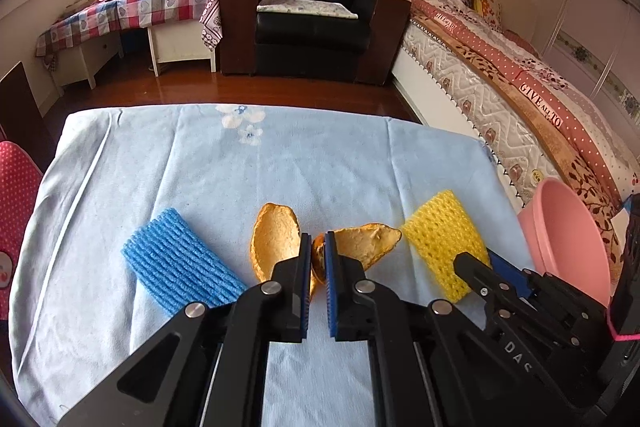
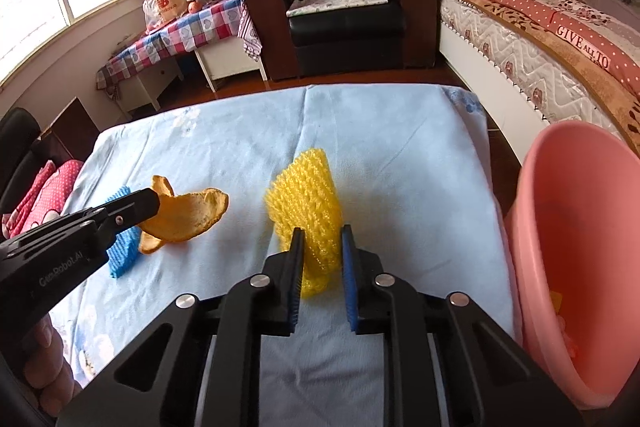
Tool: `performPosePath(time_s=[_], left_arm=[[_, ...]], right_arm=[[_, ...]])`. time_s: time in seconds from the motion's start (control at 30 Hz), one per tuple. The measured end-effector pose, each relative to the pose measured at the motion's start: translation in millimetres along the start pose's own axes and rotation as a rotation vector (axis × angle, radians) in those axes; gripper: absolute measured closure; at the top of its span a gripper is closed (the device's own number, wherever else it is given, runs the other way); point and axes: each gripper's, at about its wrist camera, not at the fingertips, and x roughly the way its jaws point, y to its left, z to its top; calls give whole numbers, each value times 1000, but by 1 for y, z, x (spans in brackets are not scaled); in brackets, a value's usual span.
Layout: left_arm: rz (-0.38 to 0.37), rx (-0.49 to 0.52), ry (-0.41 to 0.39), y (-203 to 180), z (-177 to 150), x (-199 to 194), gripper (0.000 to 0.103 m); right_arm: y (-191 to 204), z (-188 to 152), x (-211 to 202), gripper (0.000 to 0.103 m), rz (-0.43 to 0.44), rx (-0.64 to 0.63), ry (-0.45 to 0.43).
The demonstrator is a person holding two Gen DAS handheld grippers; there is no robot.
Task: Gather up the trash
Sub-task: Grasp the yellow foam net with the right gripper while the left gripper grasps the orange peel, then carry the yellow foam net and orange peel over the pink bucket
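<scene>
An orange peel lies curled on the light blue tablecloth, and my left gripper is shut on its middle fold. The right wrist view shows that same gripper's tip on the peel. A blue foam net lies flat just left of the peel. My right gripper is shut on the near end of a yellow foam net, which bunches up between the pads. In the left wrist view the right gripper reaches onto the yellow net.
A pink bin stands at the table's right edge, with some bits inside. A bed runs along the right, and a black armchair stands beyond the table. A red dotted cushion is at the left. A person's hand holds the left gripper.
</scene>
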Motion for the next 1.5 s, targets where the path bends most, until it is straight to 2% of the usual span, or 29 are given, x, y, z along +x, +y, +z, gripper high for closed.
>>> performPosePath(time_s=[0.4, 0.73, 1.17, 1.5], left_arm=[[-34, 4, -45, -6, -4, -41, 98], [-54, 28, -68, -26, -9, -65, 98], [-96, 84, -84, -63, -14, -80, 98], [-139, 159, -85, -107, -16, -82, 98]], right_arm=[[-10, -2, -48, 85, 13, 69, -69], [-24, -14, -75, 85, 0, 106, -97], [-58, -27, -108, 85, -64, 166, -145], [-94, -37, -126, 85, -116, 233, -167]])
